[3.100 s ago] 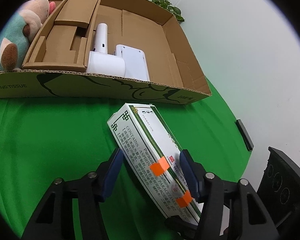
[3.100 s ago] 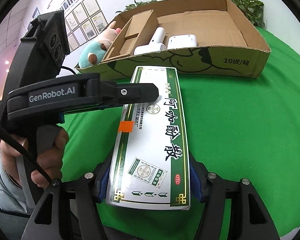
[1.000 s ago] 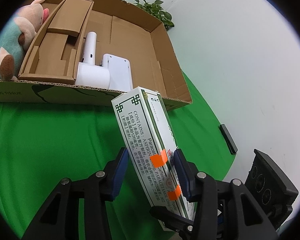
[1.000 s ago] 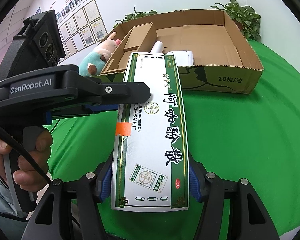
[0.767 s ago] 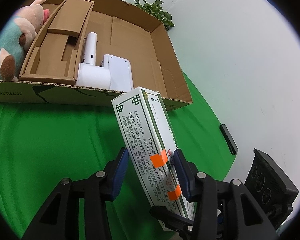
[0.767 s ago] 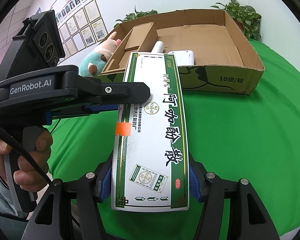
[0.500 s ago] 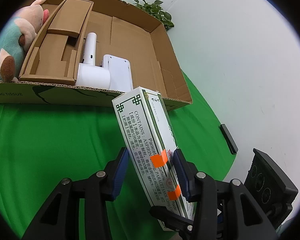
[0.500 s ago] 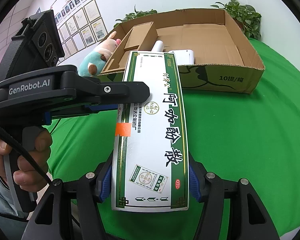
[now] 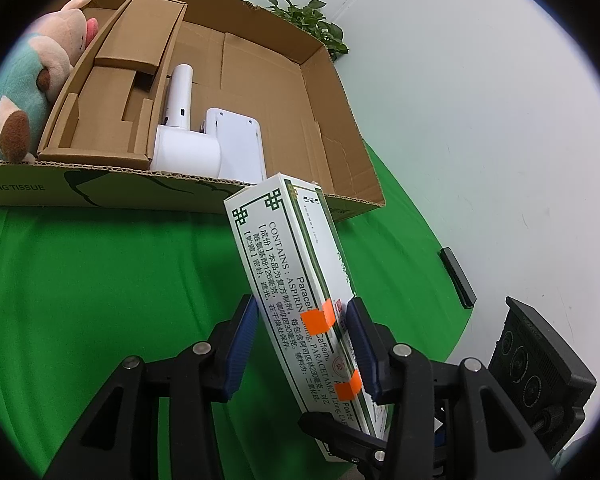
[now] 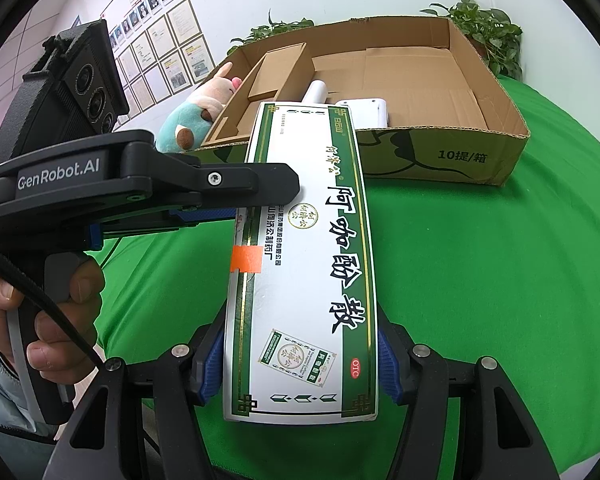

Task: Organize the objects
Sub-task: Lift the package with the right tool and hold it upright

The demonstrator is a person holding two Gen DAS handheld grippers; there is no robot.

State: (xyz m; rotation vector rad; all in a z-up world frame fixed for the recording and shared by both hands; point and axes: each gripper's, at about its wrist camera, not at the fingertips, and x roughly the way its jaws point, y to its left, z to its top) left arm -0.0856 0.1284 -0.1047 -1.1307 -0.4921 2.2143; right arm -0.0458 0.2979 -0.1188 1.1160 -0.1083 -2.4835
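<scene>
Ahead of my fingers, the carton (image 10: pixel 476 160) holds a cardboard insert (image 9: pixel 112 92) and two white devices (image 9: pixel 188 148). Both my grippers, left (image 9: pixel 300 348) and right (image 10: pixel 300 364), clamp the long white-and-green medicine box (image 10: pixel 304 264).

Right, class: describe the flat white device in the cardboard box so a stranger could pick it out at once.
Start at the open cardboard box on the green cloth. Near its front wall, right of the brown cardboard insert, two white items lie side by side. The flat white device is the right-hand one: a slab with rounded corners, unlike the white handled appliance with its tube-shaped handle.
</scene>
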